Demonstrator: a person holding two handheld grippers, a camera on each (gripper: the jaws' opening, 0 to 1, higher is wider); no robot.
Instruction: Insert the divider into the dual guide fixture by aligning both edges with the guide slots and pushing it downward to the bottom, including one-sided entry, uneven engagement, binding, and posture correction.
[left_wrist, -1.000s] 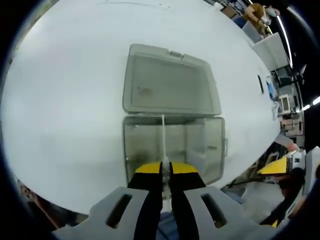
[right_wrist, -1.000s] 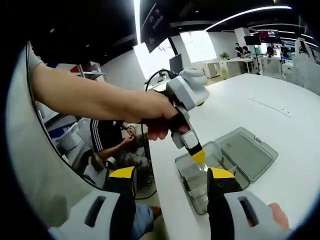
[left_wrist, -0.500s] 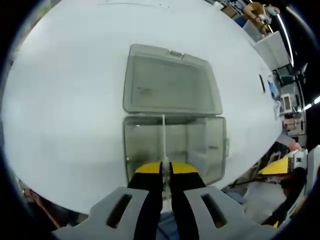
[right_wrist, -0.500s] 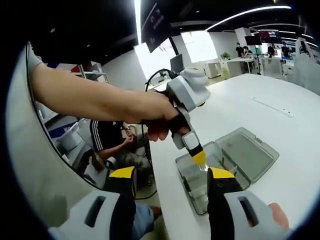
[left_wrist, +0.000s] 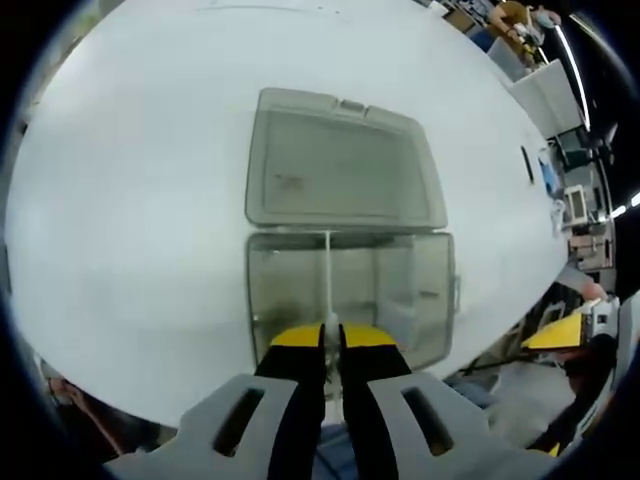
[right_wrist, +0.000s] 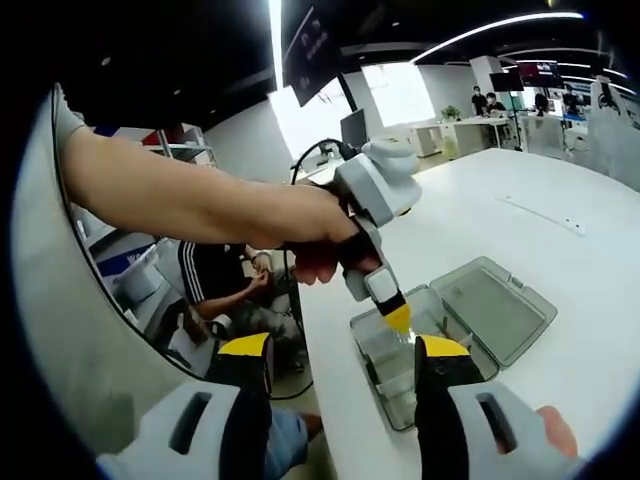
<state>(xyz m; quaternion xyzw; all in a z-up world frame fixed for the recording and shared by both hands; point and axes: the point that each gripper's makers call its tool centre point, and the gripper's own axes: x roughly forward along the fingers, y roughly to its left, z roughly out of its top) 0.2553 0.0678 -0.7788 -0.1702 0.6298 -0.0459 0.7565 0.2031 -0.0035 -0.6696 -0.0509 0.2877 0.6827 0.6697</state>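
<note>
The lower edge of the divider is hidden behind the yellow-tipped jaws of the left tool, and its seating in the guide slots cannot be made out through the cloudy plastic. The slots themselves are too faint to be distinguished. In the right gripper view the divider is masked by the left tool and by the near jaw of the right tool.

One fixture is seen: a translucent grey box with its hinged lid laid open flat on the white desk. One divider is seen, a thin pale plate viewed edge-on as a narrow upright line across the middle of the box, splitting it into two compartments. Its far end meets the box wall beside the lid hinge.

The left tool is closed on the near top edge of the divider, the two jaws being pressed together with only the plate between them. It is held by a hand above the box. The right tool stands well apart from the box, off the desk edge, with its jaws spread wide and nothing between them. One seated person is partly cut off behind the forearm.
</note>
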